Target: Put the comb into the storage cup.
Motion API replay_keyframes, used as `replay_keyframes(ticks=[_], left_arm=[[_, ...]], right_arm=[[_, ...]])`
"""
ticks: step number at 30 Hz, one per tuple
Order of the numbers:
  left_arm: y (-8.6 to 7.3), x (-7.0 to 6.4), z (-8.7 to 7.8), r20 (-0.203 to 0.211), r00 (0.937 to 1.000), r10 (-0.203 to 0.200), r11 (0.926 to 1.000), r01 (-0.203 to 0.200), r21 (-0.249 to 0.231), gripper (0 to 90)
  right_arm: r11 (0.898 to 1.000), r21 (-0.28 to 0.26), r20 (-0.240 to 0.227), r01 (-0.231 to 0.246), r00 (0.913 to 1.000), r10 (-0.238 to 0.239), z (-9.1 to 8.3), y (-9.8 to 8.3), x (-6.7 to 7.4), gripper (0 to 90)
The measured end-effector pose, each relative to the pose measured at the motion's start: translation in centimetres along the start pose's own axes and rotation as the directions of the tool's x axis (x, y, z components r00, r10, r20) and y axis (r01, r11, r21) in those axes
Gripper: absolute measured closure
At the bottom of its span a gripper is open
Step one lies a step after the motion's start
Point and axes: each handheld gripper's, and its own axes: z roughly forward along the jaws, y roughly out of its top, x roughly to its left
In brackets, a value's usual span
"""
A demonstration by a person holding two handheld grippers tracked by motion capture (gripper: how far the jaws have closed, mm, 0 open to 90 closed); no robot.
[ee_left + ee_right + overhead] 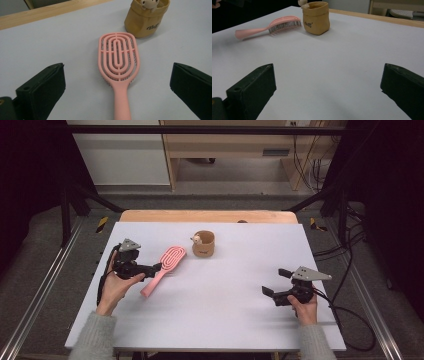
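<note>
A pink hairbrush (163, 269) lies bristles down on the white table (225, 320), left of centre, its head toward the far side. My left gripper (154, 269) is open at the brush's handle. In the left gripper view the hairbrush (118, 65) runs up the middle, and its handle sits between the wide-apart jaws of the left gripper (117, 72) without touching them. My right gripper (275, 282) is open near the table's right front with nothing between its jaws. From there the hairbrush (269, 27) shows far off beyond the right gripper (328, 75).
A tan fabric pouch (204, 245) with a small toy figure (196, 239) at its rim stands upright just beyond the brush's head. It is also in the left gripper view as the pouch (147, 18) and in the right gripper view as the pouch (315, 18). A wooden strip (207, 216) edges the far side.
</note>
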Motion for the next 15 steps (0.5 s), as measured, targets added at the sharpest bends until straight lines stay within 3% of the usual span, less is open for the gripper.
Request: replay_keyframes(ticks=[15], left_arm=[[-0.9,0.0,2.4,-0.031,0.9995,0.006,0.9979,-0.004,0.065,1.7]], right_arm=[[1.000,0.002,-0.001,-0.001,1.0000,0.001,0.0,0.0,0.0,0.3]])
